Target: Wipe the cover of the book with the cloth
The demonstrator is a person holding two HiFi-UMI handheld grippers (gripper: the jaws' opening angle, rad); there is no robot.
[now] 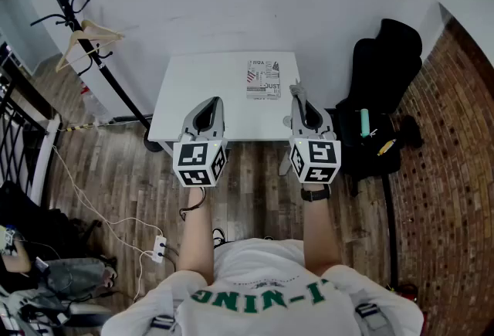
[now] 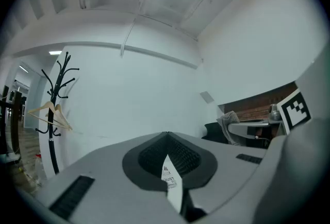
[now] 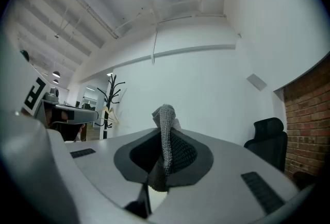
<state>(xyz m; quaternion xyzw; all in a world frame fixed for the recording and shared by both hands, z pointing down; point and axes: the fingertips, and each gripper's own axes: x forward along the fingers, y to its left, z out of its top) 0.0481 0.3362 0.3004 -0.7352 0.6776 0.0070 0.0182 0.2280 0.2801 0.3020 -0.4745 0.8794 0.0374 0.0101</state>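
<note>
A white book (image 1: pixel 263 79) with dark print lies flat at the far middle of the white table (image 1: pixel 193 95). My right gripper (image 1: pixel 302 104) hovers over the table's near right edge, just right of the book, shut on a grey knitted cloth (image 1: pixel 296 88). In the right gripper view the cloth (image 3: pixel 165 130) sticks up from between the closed jaws (image 3: pixel 164 152). My left gripper (image 1: pixel 211 106) is held over the table's near edge, left of the book, shut and empty. In the left gripper view a sliver of the book (image 2: pixel 170 177) shows through the slit between the jaws (image 2: pixel 166 138).
A black coat rack (image 1: pixel 74 19) with a wooden hanger (image 1: pixel 87 39) stands left of the table. A black office chair (image 1: pixel 380 99) with small items on it is at the right, by a brick wall (image 1: pixel 455 172). A power strip (image 1: pixel 160 248) and cables lie on the wood floor.
</note>
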